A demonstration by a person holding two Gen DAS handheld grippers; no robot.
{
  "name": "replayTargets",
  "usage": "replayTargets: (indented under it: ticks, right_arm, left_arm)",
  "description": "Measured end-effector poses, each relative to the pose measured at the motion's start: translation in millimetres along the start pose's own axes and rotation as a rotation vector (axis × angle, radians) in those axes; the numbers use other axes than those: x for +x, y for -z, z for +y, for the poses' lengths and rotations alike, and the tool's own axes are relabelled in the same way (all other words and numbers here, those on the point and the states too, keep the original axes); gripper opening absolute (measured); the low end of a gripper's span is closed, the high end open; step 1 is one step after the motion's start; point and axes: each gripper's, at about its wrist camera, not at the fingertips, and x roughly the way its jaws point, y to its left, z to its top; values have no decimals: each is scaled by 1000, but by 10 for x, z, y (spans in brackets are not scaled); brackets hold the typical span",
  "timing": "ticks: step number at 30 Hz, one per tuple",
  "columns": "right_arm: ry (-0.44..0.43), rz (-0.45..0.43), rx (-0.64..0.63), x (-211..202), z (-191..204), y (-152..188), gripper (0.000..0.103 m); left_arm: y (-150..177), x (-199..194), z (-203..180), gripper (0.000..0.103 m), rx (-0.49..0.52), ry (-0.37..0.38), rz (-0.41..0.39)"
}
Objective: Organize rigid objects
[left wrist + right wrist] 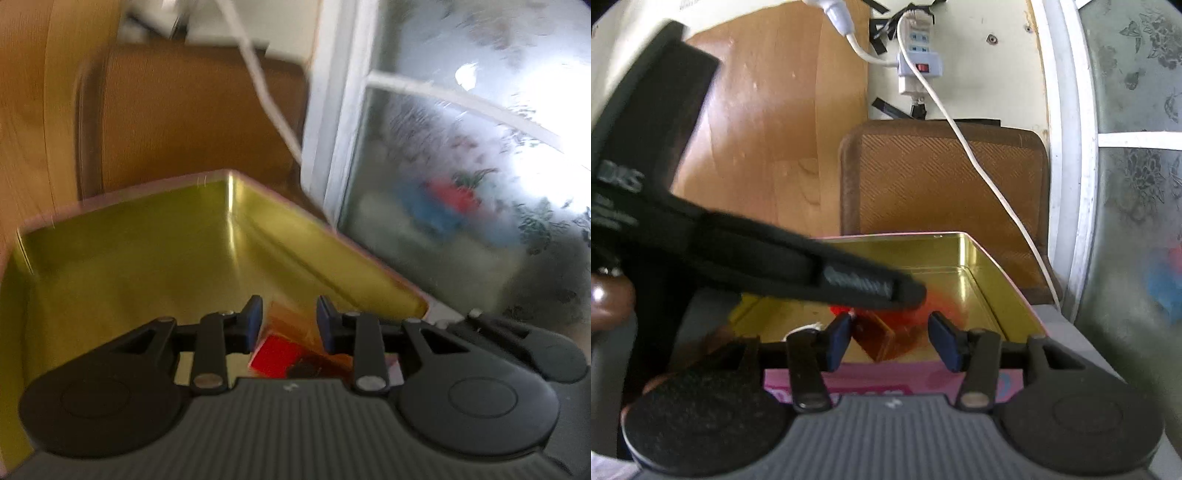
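Inside the glossy gold tin (979, 266), a red block (275, 356) lies.

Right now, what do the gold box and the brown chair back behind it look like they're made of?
The box looks like thin metal, probably tin: its gold inside is glossy and mirrors light, with a rolled rim and a pink printed outside. The chair back looks like woven cane or mesh in a darker brown frame: a fine diagonal weave shows, matte. Whether the frame is wood or plastic is unclear.
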Motion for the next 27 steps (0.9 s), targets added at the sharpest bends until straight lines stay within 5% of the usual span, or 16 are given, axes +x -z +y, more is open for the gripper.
replayTargets:
  ticks: [4, 8, 12, 16, 20, 27]
  right_arm:
    - [37, 1, 5, -6, 30, 40, 48]
    - [31, -82, 30, -402, 178, 164, 48]
    - [-81, -123, 114, -783, 337, 340, 49]
    - [-243, -23, 167, -829, 577, 456, 40]
    - [-415, 109, 199, -616, 974, 421, 40]
    - [-518, 196, 42, -186, 2059, 165, 54]
  left_arm:
    - [126, -169, 6, 34, -47, -20, -30]
    - [303, -756, -77, 34, 4, -38, -159]
    - [702, -1434, 6, 35, 33, -38, -236]
    - [1291, -2037, 291, 35, 2, -85, -208]
    - [1798, -2423, 732, 35, -105, -240, -116]
    - [2201, -3008, 1421, 35, -353, -389, -134]
